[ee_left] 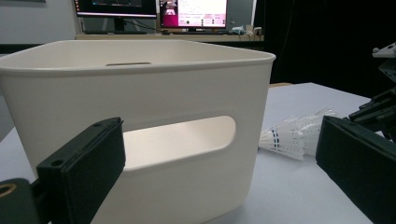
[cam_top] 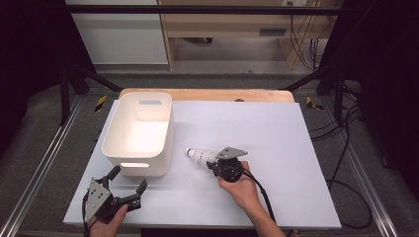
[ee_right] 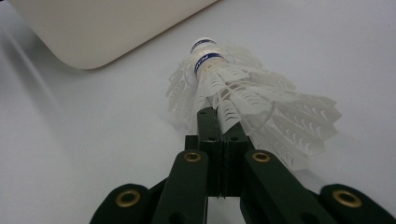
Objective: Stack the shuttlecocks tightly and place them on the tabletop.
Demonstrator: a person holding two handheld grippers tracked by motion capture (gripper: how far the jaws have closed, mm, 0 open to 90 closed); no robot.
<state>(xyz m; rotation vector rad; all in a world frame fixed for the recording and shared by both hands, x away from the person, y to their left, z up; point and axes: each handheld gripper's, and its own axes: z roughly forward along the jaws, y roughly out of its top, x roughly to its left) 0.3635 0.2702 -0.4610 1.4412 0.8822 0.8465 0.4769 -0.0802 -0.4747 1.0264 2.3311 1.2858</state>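
right gripper [ee_right: 215,122] gripping shuttlecocks [ee_right: 243,93], beside bin [cam_top: 139,132]

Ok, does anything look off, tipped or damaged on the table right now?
Nothing stands out. The bin sits upright on the table. The right tool is shut on the shuttlecocks, nested in a neat stack, feathers intact. The left tool is open, near the bin.
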